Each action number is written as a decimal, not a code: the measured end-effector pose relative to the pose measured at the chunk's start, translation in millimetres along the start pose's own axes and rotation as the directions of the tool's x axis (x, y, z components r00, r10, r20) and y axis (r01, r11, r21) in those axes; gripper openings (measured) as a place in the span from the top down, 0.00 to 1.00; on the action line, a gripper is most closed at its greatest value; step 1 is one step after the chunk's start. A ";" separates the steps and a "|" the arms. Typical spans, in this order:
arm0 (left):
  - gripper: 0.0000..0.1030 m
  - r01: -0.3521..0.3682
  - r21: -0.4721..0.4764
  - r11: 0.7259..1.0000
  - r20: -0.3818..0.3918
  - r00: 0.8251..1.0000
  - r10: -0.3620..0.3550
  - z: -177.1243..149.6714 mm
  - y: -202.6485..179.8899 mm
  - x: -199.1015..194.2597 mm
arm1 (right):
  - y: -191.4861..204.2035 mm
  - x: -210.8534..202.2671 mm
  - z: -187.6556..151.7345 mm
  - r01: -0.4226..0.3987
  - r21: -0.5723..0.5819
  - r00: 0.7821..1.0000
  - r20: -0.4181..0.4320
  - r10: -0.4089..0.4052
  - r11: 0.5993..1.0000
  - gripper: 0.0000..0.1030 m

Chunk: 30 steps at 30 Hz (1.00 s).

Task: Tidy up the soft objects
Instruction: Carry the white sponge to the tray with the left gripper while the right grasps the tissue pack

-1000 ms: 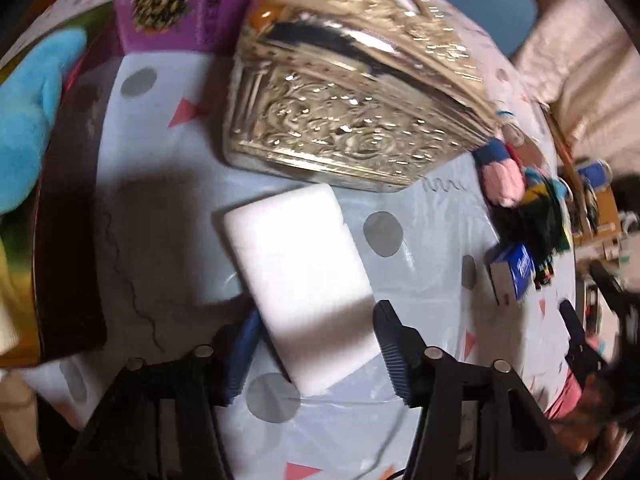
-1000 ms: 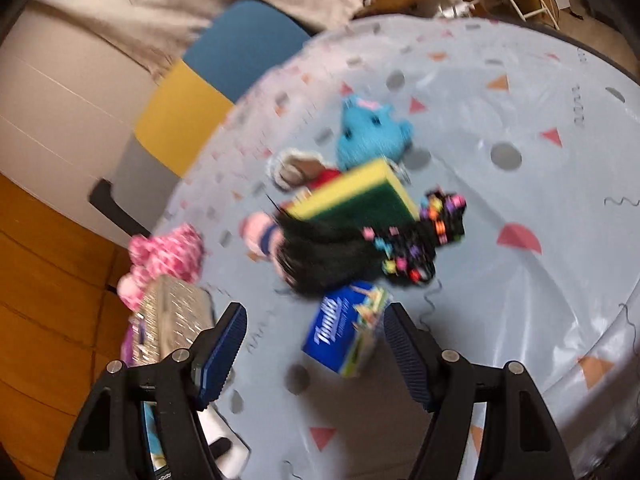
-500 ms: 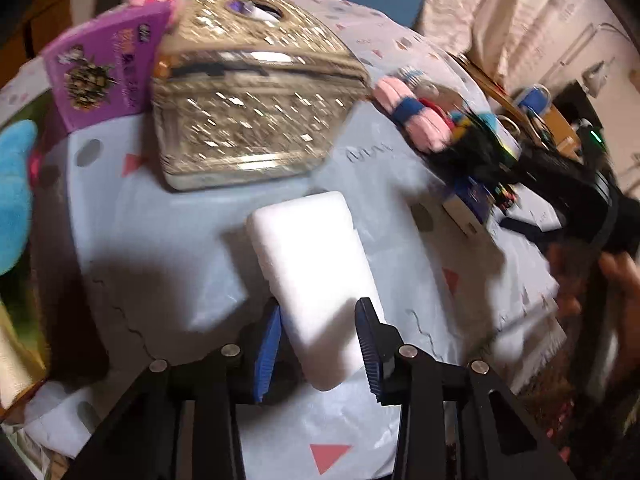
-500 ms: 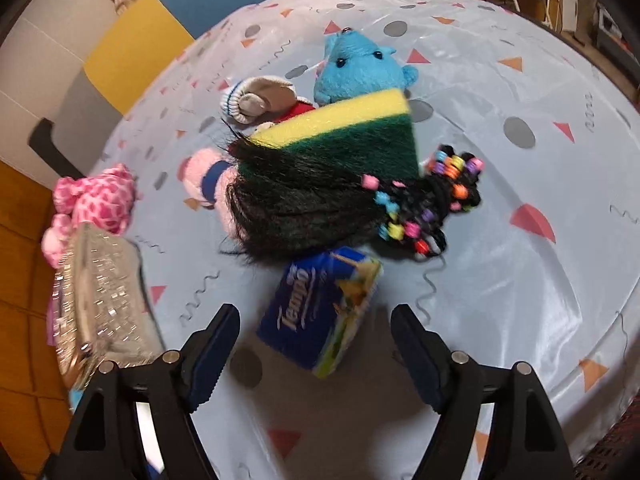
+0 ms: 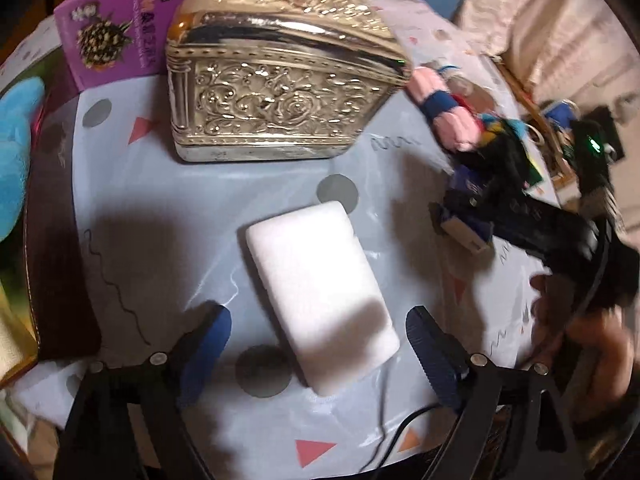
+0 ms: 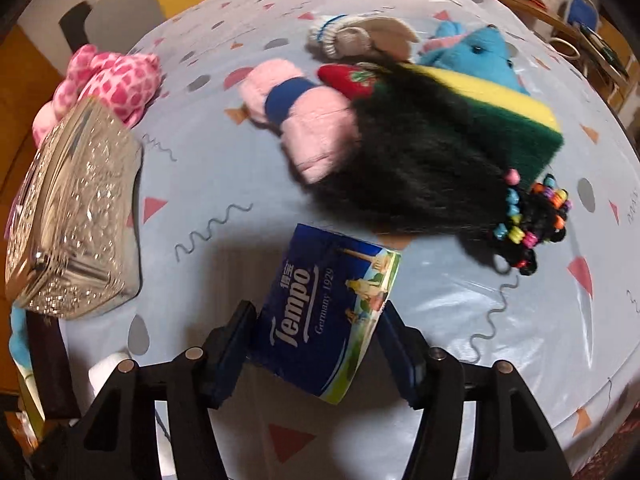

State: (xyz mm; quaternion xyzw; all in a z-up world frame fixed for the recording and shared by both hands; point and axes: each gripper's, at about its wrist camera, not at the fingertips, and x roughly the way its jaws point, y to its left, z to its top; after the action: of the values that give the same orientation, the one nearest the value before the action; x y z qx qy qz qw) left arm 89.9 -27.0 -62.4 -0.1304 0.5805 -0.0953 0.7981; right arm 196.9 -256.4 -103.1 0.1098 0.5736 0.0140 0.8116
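Note:
A white sponge block lies on the light blue tablecloth. My left gripper is open, its fingers apart on either side of the block's near end, not touching it. My right gripper has its jaws against both sides of a blue Tempo tissue pack. Beyond it lie a black hair piece with coloured beads, a yellow-green sponge, a pink rolled cloth, a blue plush and a pink spotted plush.
A gold embossed tissue box stands behind the white block; it also shows in the right wrist view. A purple box leans behind it. A blue plush and a dark container sit at the left.
My left gripper opened and let go of the white block, which now rests on the cloth. My right gripper moved forward and closed around the tissue pack.

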 end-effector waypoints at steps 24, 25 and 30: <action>0.44 0.063 0.204 0.977 0.164 0.982 -0.098 -17.3 -13.5 -34.0 | 14.8 7.4 -7.1 0.105 -0.131 0.994 0.022 -0.103 0.986 0.43; 0.44 0.073 0.212 0.974 0.183 0.977 -0.113 -17.6 -13.0 -43.7 | 15.4 7.1 -7.9 0.112 -0.136 0.994 0.025 -0.109 0.984 0.43; 0.43 0.094 0.228 0.969 0.314 0.935 -0.165 -20.6 5.4 -109.1 | 14.8 7.0 -8.9 0.115 -0.139 0.993 0.029 -0.112 0.984 0.43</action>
State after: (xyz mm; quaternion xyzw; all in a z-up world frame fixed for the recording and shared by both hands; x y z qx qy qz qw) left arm 36.7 9.1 28.2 -0.0979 0.4150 -0.1854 0.8853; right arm 192.6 -239.5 -109.6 0.0195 0.5677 0.0069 0.8230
